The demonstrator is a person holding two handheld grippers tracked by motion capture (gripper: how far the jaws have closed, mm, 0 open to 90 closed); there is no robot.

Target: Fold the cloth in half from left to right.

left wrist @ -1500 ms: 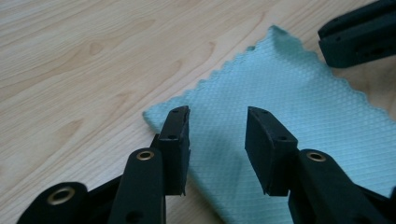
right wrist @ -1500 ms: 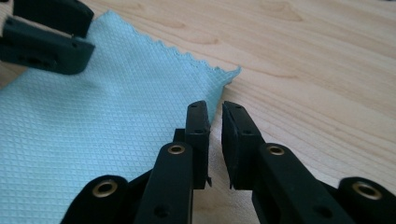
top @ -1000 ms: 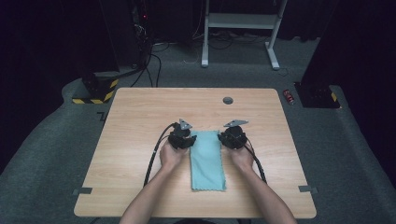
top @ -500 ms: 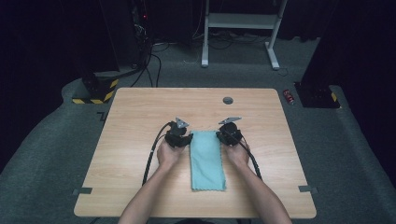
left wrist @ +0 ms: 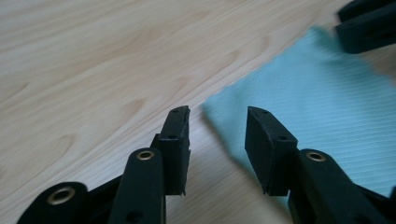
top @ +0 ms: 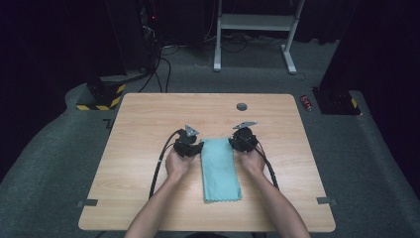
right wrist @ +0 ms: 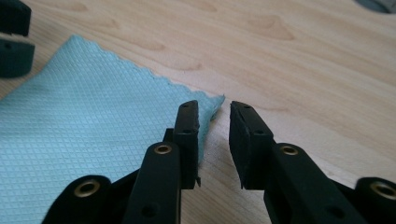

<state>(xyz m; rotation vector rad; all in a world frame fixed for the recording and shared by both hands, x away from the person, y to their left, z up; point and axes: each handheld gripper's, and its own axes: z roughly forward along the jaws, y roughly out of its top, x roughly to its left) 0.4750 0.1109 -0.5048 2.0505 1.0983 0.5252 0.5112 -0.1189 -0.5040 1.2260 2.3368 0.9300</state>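
Teal cloth (top: 220,168), folded into a long strip, lay at lower centre of the frame on the wooden counter (top: 138,124). At its far corners sat the left tool (left wrist: 217,126) and the right tool (right wrist: 214,119), each with jaws apart around a corner, pads not pressing; the right's had just been opening. Farther up, a grey grommet (top: 241,106) sat in the counter. Beyond, cables (top: 161,64) and a white frame (top: 255,29) stood on the floor.
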